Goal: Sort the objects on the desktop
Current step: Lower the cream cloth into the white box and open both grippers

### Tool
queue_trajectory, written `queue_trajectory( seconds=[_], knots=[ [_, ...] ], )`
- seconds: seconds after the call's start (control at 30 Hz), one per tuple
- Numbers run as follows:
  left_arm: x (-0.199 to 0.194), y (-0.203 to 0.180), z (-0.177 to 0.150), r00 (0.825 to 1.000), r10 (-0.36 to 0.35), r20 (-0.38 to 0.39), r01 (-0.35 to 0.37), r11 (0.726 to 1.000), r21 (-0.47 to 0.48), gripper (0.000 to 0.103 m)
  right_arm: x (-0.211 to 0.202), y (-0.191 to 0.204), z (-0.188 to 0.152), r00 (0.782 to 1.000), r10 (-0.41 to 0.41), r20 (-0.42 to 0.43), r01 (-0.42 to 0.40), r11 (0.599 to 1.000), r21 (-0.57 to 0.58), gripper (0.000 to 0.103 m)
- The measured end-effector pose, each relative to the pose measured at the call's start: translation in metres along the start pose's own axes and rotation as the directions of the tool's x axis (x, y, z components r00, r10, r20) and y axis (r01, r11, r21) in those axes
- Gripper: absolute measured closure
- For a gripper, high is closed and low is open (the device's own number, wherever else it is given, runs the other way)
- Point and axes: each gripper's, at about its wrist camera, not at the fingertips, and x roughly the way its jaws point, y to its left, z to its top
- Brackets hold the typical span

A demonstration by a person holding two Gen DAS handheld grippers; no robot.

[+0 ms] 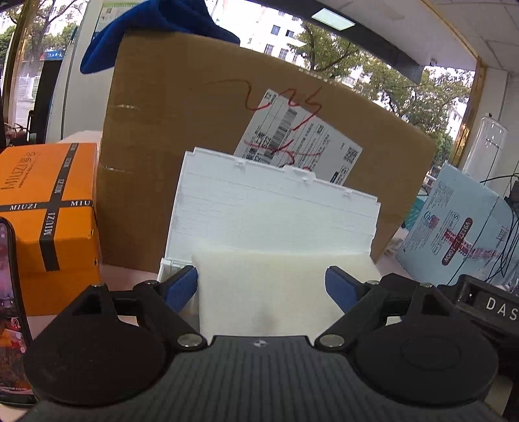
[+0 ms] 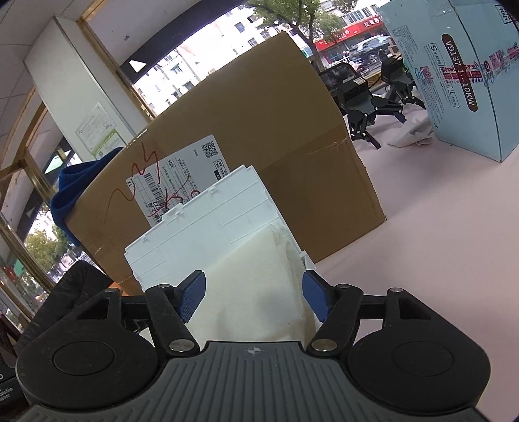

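Large brown cardboard box [image 1: 201, 155], labelled, blue cloth [image 1: 155, 29] draped on top. White plastic case [image 1: 269, 207], lid raised against that box. Cream foam pad [image 1: 275, 292] in the case, lying between the spread fingers of left gripper [image 1: 261, 285] and right gripper [image 2: 253, 297]; contact with pads not discernible. Risk: soft pad buckling or catching the rim under uneven squeeze. Pale pink tabletop [image 2: 438, 243]; orange box [image 1: 48, 207]; street-facing windows.
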Motion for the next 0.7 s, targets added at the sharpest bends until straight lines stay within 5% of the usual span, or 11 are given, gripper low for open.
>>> queue_trajectory(
  seconds=[0.27, 0.37, 0.43, 0.5, 0.57, 0.7],
  knots=[
    [-0.011, 0.003, 0.001, 0.989, -0.042, 0.141, 0.046, 0.999, -0.029, 0.018, -0.013, 0.009, 0.001, 0.994, 0.018, 0.104, -0.011, 0.998, -0.067, 0.027],
    [-0.008, 0.003, -0.001, 0.988, -0.057, 0.142, 0.061, 0.998, -0.030, 0.026, -0.012, 0.015, 0.002, 0.991, 0.085, 0.102, -0.067, 0.983, -0.168, 0.054],
    [0.000, 0.001, -0.002, 0.992, -0.064, 0.109, 0.064, 0.998, -0.001, 0.045, -0.001, 0.018, 0.000, 0.995, 0.090, 0.045, -0.076, 0.968, -0.241, 0.094],
    [0.010, -0.001, -0.007, 0.996, -0.073, 0.054, 0.072, 0.997, 0.020, 0.069, 0.016, 0.015, -0.002, 0.998, 0.061, -0.025, -0.066, 0.964, -0.257, 0.096],
    [0.022, -0.003, -0.011, 0.997, -0.076, -0.021, 0.077, 0.996, 0.037, 0.078, 0.034, 0.010, -0.005, 0.994, 0.031, -0.108, -0.059, 0.963, -0.262, 0.096],
    [0.042, -0.009, -0.019, 0.991, -0.060, -0.123, 0.070, 0.994, 0.081, 0.080, 0.059, 0.008, -0.010, 0.974, -0.032, -0.225, -0.038, 0.953, -0.302, 0.095]
  ],
)
